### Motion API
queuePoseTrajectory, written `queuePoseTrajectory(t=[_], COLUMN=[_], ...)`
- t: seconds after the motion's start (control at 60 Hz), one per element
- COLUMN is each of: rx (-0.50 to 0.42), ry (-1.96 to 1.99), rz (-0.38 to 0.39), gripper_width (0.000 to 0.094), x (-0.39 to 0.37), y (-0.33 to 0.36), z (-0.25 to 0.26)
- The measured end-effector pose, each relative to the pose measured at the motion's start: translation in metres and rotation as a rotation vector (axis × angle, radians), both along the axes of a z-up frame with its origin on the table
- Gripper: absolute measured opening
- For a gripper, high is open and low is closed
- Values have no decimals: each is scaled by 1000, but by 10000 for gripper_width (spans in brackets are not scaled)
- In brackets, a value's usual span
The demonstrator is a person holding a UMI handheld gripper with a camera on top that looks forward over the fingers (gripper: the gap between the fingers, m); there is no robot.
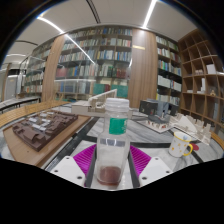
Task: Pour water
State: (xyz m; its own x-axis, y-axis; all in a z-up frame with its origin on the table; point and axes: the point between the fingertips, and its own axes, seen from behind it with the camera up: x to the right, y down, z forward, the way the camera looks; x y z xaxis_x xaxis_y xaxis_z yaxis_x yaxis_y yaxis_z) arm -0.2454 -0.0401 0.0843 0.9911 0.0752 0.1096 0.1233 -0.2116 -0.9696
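**Currently holding a bottle up over the table**

So I'm looking down along the gripper [111, 158] and it's hanging level above a table [30, 150], fingers pointing forward into a library-looking room. Both fingers [82, 157] are pressing in on a clear plastic bottle [112, 145], one magenta pad against each side, so the opening is only as wide as the bottle itself. I'm not seeing any gap at either side.

The bottle is standing upright in the grip, pretty much straight, not tipping. It's wearing a white cap, a green label band just under the neck, and something reddish-brown is showing at the bottom. I can't tell how much liquid is sitting in it.

Beyond the fingers, a white architectural model [100, 100] is sitting on the table behind the bottle, and a dark wooden model [40, 126] is lying off to the left. Tall bookshelves [95, 62] are filling the back wall.
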Motion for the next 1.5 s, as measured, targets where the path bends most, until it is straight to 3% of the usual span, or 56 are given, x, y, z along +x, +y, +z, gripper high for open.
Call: queuePoseTrajectory(t=[0.133,0.217,0.417,0.6,0.733,0.8,1.1,1.4,1.5], rx=[-4,3,54,78,30,-5,-151,-194,-124], ry=[67,92,314,872,1311,1532,2248,2238,1931], rz=[36,68,212,402,480,484,350,290,299], gripper_width=[413,380,379,376,374,373,374,375,374], x=[-4,-5,-8,16,62,90,184,193,204], y=[2,0,-8,-6,14,27,74,79,68], z=[0,8,76,173,208,211,142,126,148])
